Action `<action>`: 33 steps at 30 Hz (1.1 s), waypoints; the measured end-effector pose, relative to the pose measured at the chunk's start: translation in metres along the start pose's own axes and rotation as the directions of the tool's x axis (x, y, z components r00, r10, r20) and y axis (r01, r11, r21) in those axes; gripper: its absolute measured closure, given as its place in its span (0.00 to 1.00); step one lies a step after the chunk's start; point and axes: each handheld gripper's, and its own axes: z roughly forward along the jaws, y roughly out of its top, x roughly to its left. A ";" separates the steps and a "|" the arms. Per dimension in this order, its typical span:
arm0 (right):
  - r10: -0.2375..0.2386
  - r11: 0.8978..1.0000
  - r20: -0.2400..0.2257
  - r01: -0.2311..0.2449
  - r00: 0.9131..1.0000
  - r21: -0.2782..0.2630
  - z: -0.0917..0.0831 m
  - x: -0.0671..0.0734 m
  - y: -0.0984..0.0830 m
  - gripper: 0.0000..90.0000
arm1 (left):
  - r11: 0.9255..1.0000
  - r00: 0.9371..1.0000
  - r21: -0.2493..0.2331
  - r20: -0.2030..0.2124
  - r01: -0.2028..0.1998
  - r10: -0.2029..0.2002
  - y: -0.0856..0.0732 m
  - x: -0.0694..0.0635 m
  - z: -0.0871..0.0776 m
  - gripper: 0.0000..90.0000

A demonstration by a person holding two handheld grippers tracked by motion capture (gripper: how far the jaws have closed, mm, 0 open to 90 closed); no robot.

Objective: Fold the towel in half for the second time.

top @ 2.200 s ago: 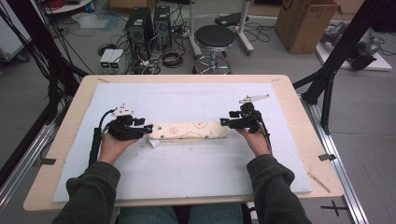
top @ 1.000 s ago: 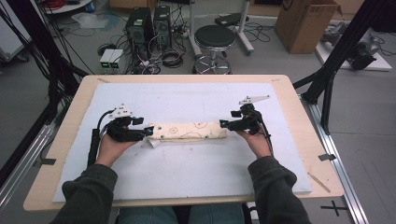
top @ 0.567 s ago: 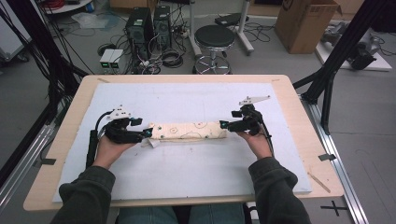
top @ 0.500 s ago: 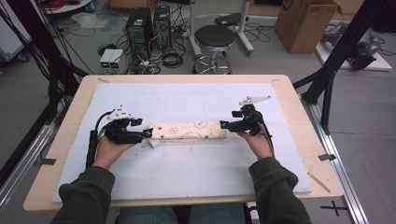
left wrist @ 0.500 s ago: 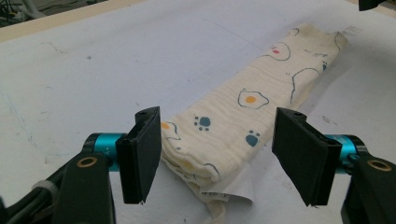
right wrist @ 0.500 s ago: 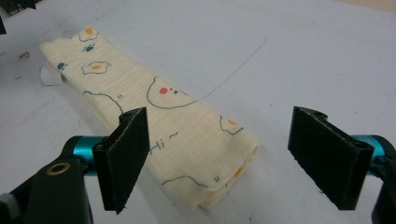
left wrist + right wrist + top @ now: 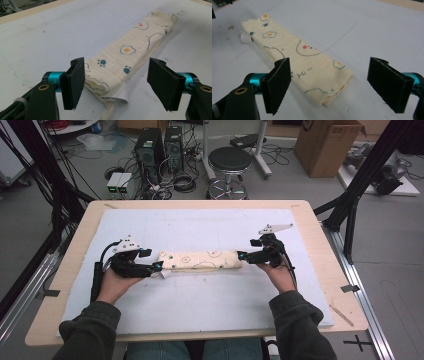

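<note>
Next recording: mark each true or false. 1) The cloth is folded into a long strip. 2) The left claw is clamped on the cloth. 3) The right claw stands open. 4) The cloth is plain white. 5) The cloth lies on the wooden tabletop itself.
1) True: the cloth lies as a long folded strip.
2) False: the left claw is open, pads clear of the cloth; its jaws have just been opening.
3) True: the right claw stands open.
4) False: cream, printed with eggs and paws.
5) False: it lies on the white sheet.
</note>
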 end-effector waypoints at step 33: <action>-0.004 1.000 0.009 0.004 1.000 -0.008 -0.019 0.008 -0.025 0.19 | 1.000 1.000 -0.009 -0.008 0.007 -0.007 -0.026 -0.010 -0.022 0.32</action>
